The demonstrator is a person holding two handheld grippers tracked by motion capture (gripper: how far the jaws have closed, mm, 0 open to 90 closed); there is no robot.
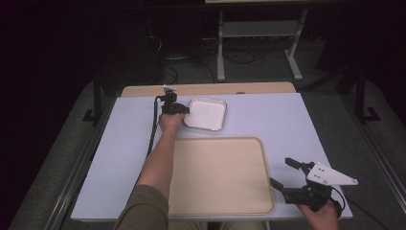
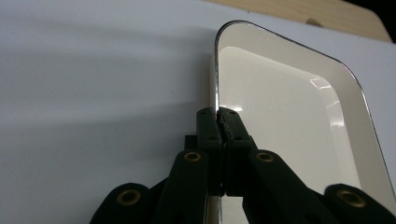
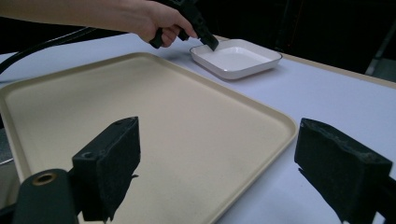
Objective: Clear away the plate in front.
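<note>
Nearest the camera: my right gripper (image 3: 219,172), black two-jaw tool, jaws spread wide with nothing between them, parked at the near right corner of the pale blue table (image 1: 297,120), just off the tray's right edge.

Item: large cream rectangular plastic tray (image 1: 218,175), empty, lying flat at the near middle of the table, long axis running left to right.

Item: small white shallow square dish with rounded corners (image 1: 207,113), sitting on the table just beyond the tray's far edge, apart from it.

Item: my left gripper (image 1: 184,111), black, pinched tight on the dish's left rim; in the left gripper view the two pads (image 2: 232,128) meet on the thin edge, one inside the dish, one outside.

Relation that counts: the tray lies straight toward me from the dish, so I judge the coming move is a lift and a short pull back over the tray's far lip. Left hand is the one at the dish; right is well apart.

Pose: left forearm stretched forward across the tray's left side, wrist level, gripper pointing rightward at the rim.
</note>
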